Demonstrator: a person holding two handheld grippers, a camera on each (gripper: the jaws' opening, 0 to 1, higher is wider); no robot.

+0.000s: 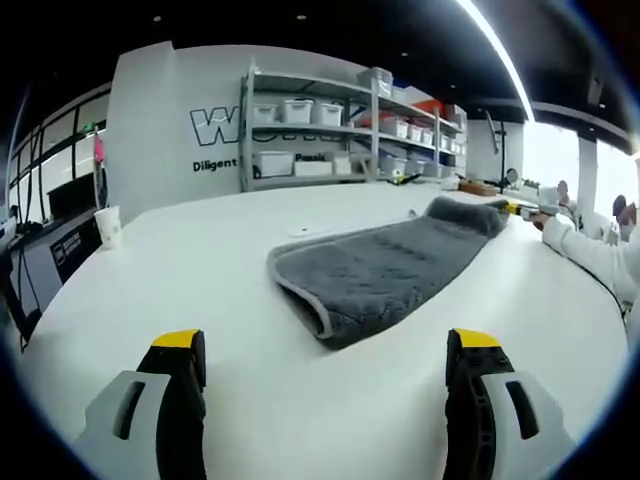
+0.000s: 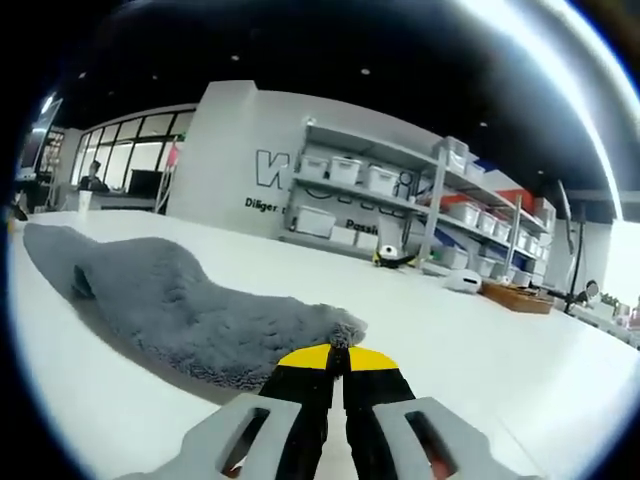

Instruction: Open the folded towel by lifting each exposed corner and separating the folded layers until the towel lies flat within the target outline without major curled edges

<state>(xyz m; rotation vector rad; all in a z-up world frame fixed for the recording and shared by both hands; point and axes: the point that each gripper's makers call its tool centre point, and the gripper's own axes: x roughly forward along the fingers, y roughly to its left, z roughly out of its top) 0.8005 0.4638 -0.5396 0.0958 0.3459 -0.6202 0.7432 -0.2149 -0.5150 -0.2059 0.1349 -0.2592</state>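
Left gripper view first: the left gripper (image 1: 326, 365) is hovering over the white table (image 1: 200, 290) with its jaws spread wide, nothing between them. The gray towel (image 1: 385, 268) is lying folded on the table just beyond the jaws, a bit toward the right jaw, running away from the camera with its piped folded edge facing the gripper. The far end of the towel is bunching up a little. Well off from the towel, near the table's left edge, a paper cup (image 1: 108, 226) is standing upright. Behind the towel, past the table, shelves (image 1: 340, 125) with storage bins are sitting against a wall. At the towel's far right a person's white sleeve (image 1: 590, 250) is reaching in over the table.

Right gripper view: the right gripper (image 2: 337, 357) is sitting low with its yellow-tipped jaws pinched together right at the towel's (image 2: 190, 310) near corner. I can't tell if any cloth is actually caught between them. The towel is stretching away to the left from the jaws, lumpy and still folded. The shelves (image 2: 400, 200) are showing beyond the towel here too.
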